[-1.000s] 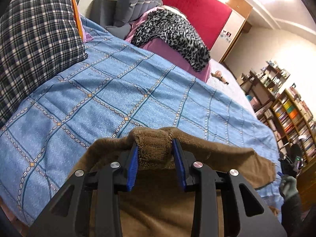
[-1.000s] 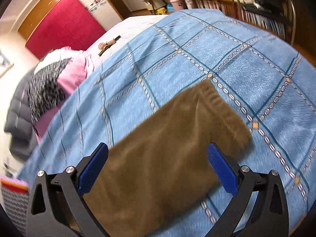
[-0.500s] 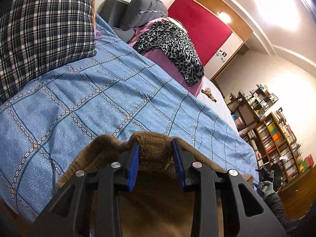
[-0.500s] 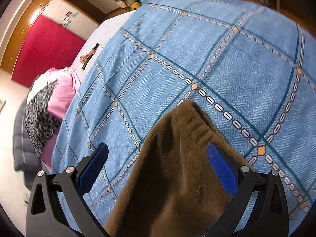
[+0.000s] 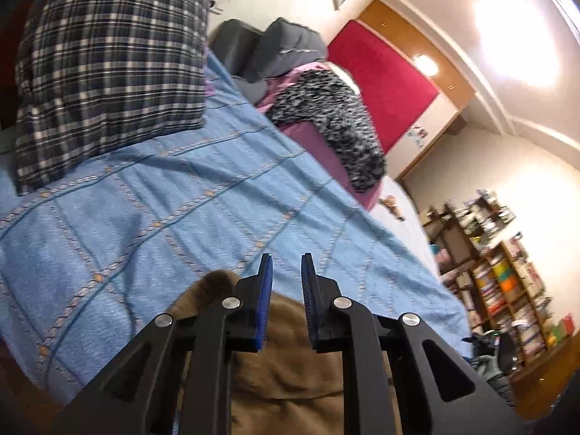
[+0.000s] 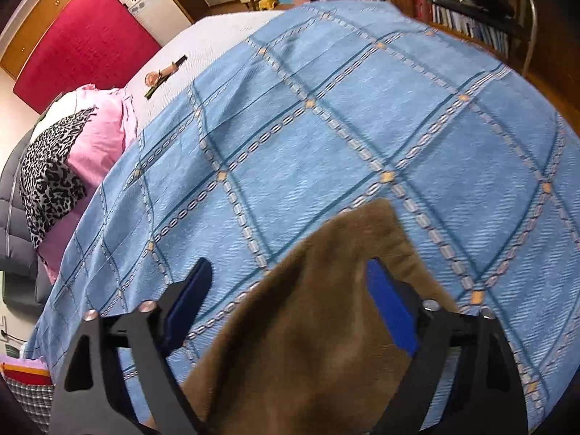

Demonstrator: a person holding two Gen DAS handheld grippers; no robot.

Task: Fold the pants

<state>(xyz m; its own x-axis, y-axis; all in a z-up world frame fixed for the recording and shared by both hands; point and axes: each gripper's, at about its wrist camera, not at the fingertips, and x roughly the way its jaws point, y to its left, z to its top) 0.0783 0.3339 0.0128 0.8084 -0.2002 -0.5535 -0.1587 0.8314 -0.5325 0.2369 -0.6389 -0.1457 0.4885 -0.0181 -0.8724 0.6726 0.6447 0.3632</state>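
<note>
Brown fleece pants (image 5: pixel 290 369) lie on a blue checked bedspread (image 5: pixel 163 199). My left gripper (image 5: pixel 287 282) hovers over their near edge. Its jaws are closing and stand a narrow gap apart, with bedspread showing between the blue pads (image 5: pixel 266 290) and nothing pressed between them. In the right wrist view one end of the pants (image 6: pixel 308 326) points away across the bedspread (image 6: pixel 362 127). My right gripper (image 6: pixel 288 272) straddles that end with wide jaws that are closing. The fabric lies against the right pad (image 6: pixel 388 308) and stays apart from the left one.
A plaid pillow (image 5: pixel 108 65) sits at the bed's head. A leopard-print garment (image 5: pixel 337 119) lies over pink bedding beside grey cushions (image 5: pixel 282 47). Bookshelves (image 5: pixel 507 282) stand beyond the bed's far side. A small object (image 6: pixel 163 72) rests on the white sheet.
The left pads pinched the pants' folded edge before; now the fabric is out of them and the jaws are narrower. The right gripper moved toward the pants' end and its jaws narrowed.
</note>
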